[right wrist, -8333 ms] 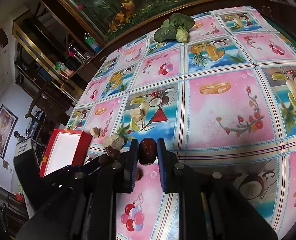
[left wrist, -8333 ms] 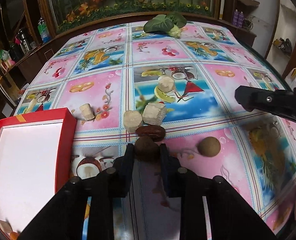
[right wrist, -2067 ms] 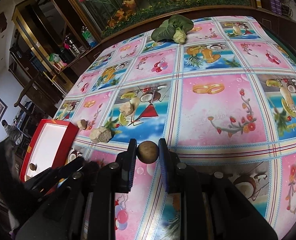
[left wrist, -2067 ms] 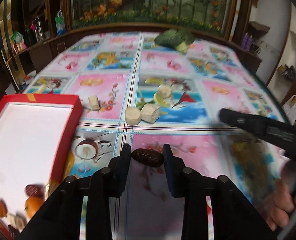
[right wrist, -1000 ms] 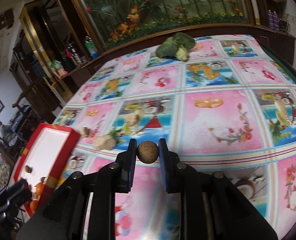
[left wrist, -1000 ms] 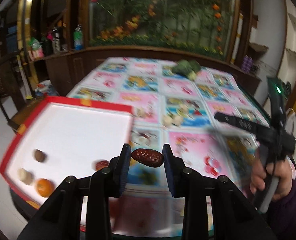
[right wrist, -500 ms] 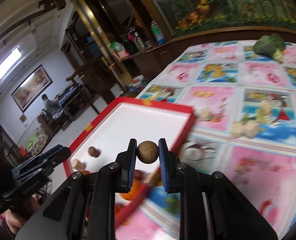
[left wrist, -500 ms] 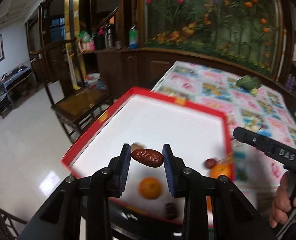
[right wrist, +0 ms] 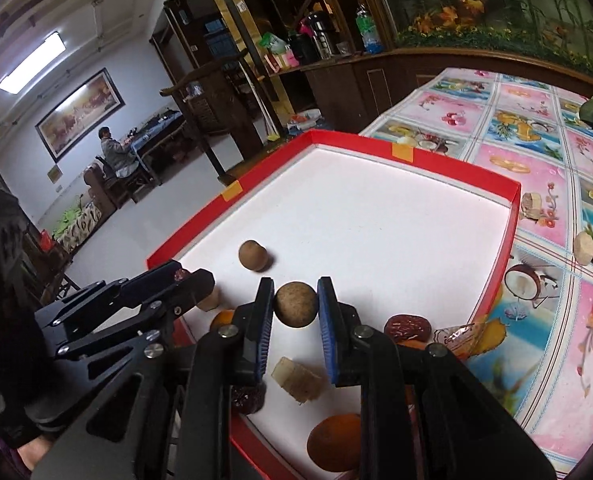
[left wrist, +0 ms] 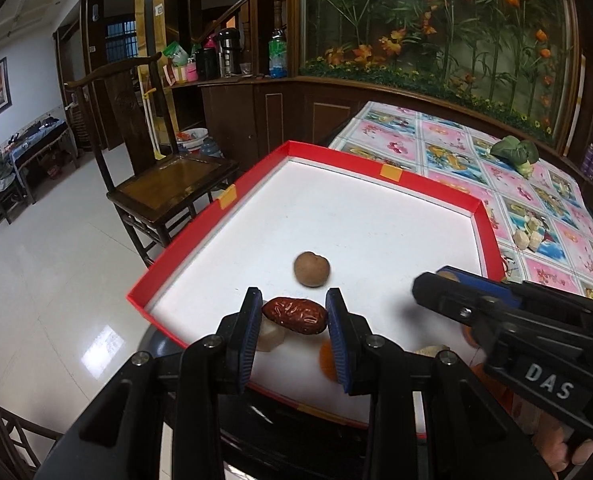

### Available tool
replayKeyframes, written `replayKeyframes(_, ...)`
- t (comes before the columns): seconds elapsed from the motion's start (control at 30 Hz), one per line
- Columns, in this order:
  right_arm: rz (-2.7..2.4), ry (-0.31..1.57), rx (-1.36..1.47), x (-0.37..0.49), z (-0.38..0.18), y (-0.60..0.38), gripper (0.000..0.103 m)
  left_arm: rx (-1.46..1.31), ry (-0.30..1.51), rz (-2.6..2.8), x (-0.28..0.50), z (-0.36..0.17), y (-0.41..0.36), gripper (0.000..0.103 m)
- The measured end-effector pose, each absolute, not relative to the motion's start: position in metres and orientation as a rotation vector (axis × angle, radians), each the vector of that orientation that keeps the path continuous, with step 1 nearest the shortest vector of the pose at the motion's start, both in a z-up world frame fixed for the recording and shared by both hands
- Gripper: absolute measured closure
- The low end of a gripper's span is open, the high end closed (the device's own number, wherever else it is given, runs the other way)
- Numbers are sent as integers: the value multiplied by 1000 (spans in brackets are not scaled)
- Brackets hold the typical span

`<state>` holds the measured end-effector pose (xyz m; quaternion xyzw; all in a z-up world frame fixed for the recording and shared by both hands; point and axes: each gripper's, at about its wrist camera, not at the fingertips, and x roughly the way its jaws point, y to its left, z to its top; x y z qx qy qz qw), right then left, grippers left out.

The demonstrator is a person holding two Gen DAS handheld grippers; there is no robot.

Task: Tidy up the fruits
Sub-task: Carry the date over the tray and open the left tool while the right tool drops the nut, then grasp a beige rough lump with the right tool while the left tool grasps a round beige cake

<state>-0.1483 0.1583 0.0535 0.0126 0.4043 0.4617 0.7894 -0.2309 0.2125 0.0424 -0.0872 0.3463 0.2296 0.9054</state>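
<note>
Hovering over the red tray [left wrist: 216,224] right now, both grippers are loaded. The left gripper [left wrist: 294,318] has its two blue-padded fingers [left wrist: 248,332] clamped on a wrinkled red date [left wrist: 295,315], which lies crosswise between the pads, pinched end to end. Just beyond those fingertips a round brown fruit [left wrist: 312,269] sits alone on the tray's white floor. Under the left finger a pale chunk [left wrist: 270,338] peeks out, and beside the inner edge of the right finger there is a sliver of orange fruit [left wrist: 327,360] (mostly hidden by the pad).

Over to the right gripper [right wrist: 295,305]: its fingers [right wrist: 264,320] are pressed against a tan ball-shaped fruit [right wrist: 295,305], held squarely between the tips above the tray [right wrist: 456,168]. Ahead and a touch to the left of its fingertips rests that loose brown fruit [right wrist: 253,255]. Below the gap between the fingers lies a cut pale piece [right wrist: 298,380]; nearer the camera, by the right finger's base, an orange [right wrist: 334,440]. A second red date [right wrist: 407,327] lies just right of the right finger, touching a crinkled wrapper [right wrist: 462,338] at the tray's edge.

Each gripper shows in the other's view, side by side over the near end of the tray. Past the tray's far-right wall, pale cut chunks [right wrist: 592,250] remain on the patterned tablecloth [right wrist: 536,160].
</note>
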Motion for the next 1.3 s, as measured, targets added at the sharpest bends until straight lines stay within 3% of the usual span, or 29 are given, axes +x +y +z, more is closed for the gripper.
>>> replayKeyframes(0.83, 972, 922, 0, -137, 35, 161, 79, -141, 731, 510, -216, 40, 213, 70)
replayKeyframes(0.93, 971, 922, -1, -137, 35, 161, 79, -140, 728, 522, -216, 40, 213, 66)
replayKeyframes(1.13, 961, 935, 13, -133, 35, 158, 78, -177, 721, 565, -220, 41, 222, 36)
replayKeyframes(1.2, 968, 936, 36, -132, 36, 156, 77, -186, 719, 565, -221, 41, 223, 33)
replayKeyframes(1.3, 972, 895, 62, -133, 42, 150, 67, -186, 720, 561, -221, 42, 221, 33)
